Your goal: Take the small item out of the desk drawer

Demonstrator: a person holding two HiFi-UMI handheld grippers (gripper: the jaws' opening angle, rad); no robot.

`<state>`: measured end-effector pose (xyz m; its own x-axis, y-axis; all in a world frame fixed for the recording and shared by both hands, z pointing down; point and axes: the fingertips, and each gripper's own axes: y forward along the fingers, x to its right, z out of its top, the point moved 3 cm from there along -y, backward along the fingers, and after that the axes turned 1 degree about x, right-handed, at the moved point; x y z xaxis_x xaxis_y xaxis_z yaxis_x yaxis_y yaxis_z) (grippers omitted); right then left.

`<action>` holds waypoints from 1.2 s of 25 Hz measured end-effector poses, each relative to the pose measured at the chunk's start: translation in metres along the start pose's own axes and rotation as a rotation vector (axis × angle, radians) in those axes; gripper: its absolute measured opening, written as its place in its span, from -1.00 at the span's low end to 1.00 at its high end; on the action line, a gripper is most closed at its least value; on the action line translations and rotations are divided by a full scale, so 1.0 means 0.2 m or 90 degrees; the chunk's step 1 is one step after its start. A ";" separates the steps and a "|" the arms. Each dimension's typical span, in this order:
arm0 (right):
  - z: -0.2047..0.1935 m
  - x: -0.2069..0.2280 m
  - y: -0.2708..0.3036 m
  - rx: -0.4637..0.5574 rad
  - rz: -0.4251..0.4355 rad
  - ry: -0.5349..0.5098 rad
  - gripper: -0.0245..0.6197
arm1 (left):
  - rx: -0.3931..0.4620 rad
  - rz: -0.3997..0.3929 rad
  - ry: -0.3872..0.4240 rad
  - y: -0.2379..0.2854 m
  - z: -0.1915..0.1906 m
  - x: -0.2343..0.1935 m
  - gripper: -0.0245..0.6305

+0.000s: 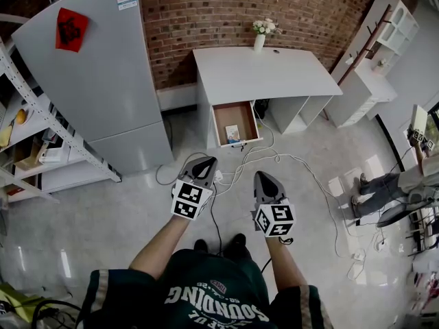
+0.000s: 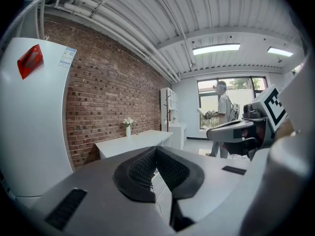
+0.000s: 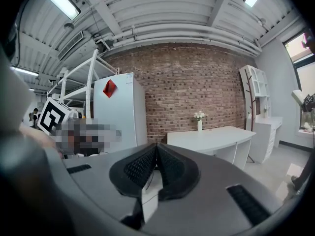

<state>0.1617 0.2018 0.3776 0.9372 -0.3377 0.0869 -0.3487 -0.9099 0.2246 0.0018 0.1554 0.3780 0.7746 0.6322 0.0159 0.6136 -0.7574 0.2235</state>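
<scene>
A white desk [image 1: 264, 70] stands against the brick wall, its wooden drawer [image 1: 235, 123] pulled open toward me. A small flat item [image 1: 232, 133] lies at the drawer's front. Both grippers hang side by side over the floor, well short of the drawer. My left gripper [image 1: 204, 163] is shut with nothing in it, its dark pads [image 2: 143, 167] meeting. My right gripper [image 1: 264, 177] is also shut and empty, pads [image 3: 141, 167] pressed together. In both gripper views the desk [image 2: 133, 142] [image 3: 211, 137] sits ahead at a distance.
A grey fridge [image 1: 96, 74] stands left of the desk, with metal shelving [image 1: 27, 142] further left. Cables [image 1: 274, 160] trail over the floor between me and the drawer. A vase of flowers [image 1: 261, 34] sits on the desk. A white cabinet [image 1: 370, 81] stands right; another person [image 2: 224, 117] is further off.
</scene>
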 end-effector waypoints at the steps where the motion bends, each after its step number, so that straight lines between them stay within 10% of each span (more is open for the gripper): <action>1: 0.00 0.00 0.00 -0.002 -0.001 0.001 -0.85 | 0.000 -0.002 0.000 0.00 0.00 0.00 -0.88; 30: -0.02 0.05 0.12 -0.022 0.007 -0.003 -0.85 | -0.011 -0.023 -0.011 0.22 -0.02 -0.05 -0.88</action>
<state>0.1622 0.1768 0.3881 0.9334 -0.3487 0.0845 -0.3585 -0.8972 0.2577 0.0206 0.1164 0.3923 0.7548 0.6559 -0.0095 0.6384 -0.7311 0.2407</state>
